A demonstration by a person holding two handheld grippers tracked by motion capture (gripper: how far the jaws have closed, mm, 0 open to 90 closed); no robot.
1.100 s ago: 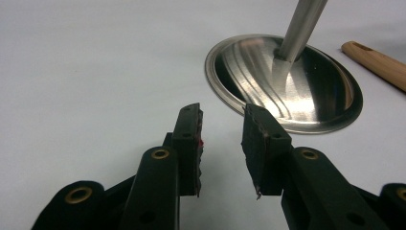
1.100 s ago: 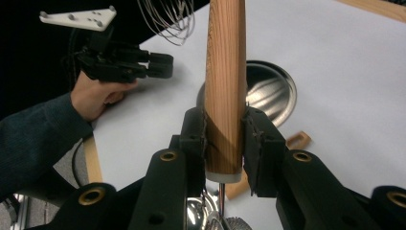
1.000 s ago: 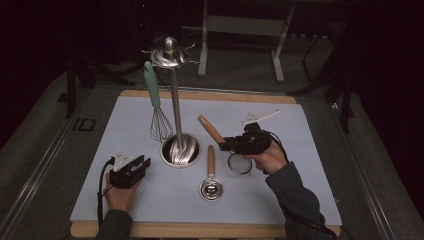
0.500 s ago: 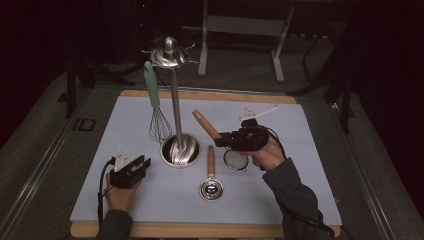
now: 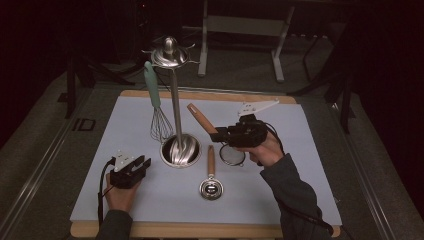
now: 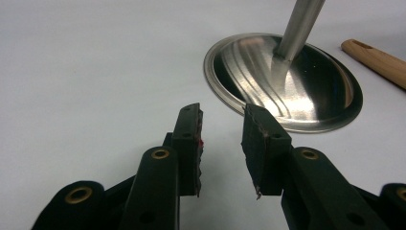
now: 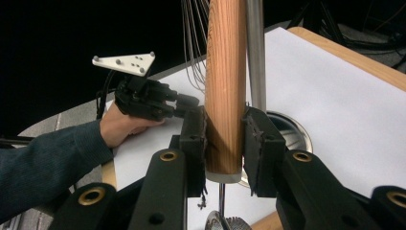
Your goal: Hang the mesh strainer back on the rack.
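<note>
Raised higher off the mat's (image 5: pixel 300 150) middle, a wooden-handled strainer (image 5: pixel 206 124) is clamped by the right gripper (image 7: pixel 225 136); the left gripper (image 6: pixel 221 139) is held open, empty.

1. I see the strainer (image 5: pixel 232 155) handle (image 7: pixel 226 86) is grainy matt wood, its bowl fine wire mesh.
2. Stand (image 5: pixel 180 150): polished steel, base mirror-glossy.
3. Whisk (image 5: pixel 158 112): thin wire, matt mint plastic grip.
4. Jaws I'm driving: matt black plastic, rough pads.
5. Mat (image 5: pixel 125 200): smooth matt pale sheet on a wooden board (image 5: pixel 200 231).
</note>
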